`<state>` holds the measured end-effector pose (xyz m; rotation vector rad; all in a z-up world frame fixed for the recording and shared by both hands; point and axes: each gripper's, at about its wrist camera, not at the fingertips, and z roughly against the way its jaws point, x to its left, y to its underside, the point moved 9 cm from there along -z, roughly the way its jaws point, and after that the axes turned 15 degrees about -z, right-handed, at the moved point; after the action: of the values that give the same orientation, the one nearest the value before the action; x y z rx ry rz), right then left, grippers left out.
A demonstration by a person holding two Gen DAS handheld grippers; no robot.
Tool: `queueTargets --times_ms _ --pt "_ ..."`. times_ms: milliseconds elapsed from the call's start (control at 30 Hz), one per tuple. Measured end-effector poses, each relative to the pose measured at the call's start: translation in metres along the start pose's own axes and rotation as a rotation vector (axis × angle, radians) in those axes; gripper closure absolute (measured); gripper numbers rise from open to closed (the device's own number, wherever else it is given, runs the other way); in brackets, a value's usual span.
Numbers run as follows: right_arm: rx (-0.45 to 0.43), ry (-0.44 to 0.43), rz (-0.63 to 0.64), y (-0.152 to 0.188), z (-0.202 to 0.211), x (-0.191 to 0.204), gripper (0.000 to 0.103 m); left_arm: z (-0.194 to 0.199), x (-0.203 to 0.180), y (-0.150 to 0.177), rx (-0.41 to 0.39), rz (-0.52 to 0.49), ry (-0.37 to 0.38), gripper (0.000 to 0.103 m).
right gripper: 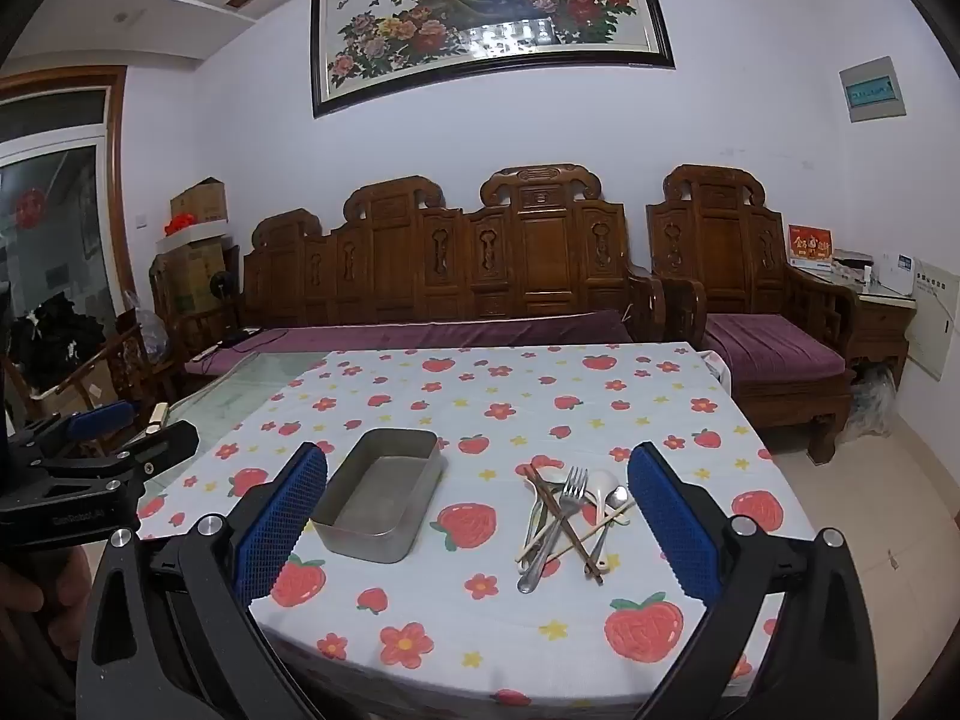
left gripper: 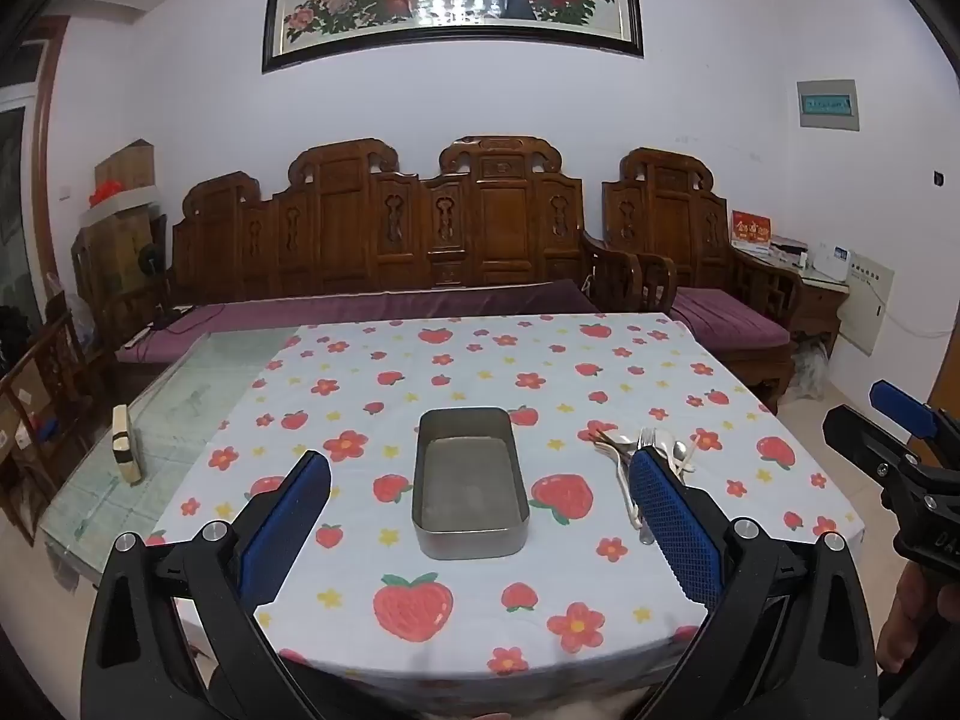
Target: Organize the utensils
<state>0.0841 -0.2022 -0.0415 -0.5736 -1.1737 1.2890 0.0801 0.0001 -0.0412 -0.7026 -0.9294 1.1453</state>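
A grey metal box (left gripper: 470, 483) with nothing in it stands on the strawberry-print tablecloth (left gripper: 480, 372). My left gripper (left gripper: 480, 480) hovers over the near table edge, open, with the box straight ahead between its blue pads. To the right of the box lies a pile of utensils (right gripper: 570, 519): a fork (right gripper: 567, 504), spoons and crossed chopsticks. In the left wrist view the utensils (left gripper: 645, 456) are half hidden behind the right finger. My right gripper (right gripper: 477, 483) is open too, with the box (right gripper: 381, 495) ahead on its left and the pile ahead on its right.
A small cream and dark block (left gripper: 125, 443) stands on the bare glass part of the table (left gripper: 198, 396) at the left. Behind the table runs a carved wooden sofa (left gripper: 420, 240) with purple cushions. A wooden armchair (right gripper: 750, 300) stands at the right.
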Motion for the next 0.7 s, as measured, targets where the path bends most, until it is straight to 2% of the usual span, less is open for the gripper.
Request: queueTargets --times_ms 700 --pt "0.002 -0.002 -0.006 0.0006 -0.0003 -0.0012 0.002 0.0003 -0.0001 -0.0005 -0.006 -0.001 -0.001 0.006"
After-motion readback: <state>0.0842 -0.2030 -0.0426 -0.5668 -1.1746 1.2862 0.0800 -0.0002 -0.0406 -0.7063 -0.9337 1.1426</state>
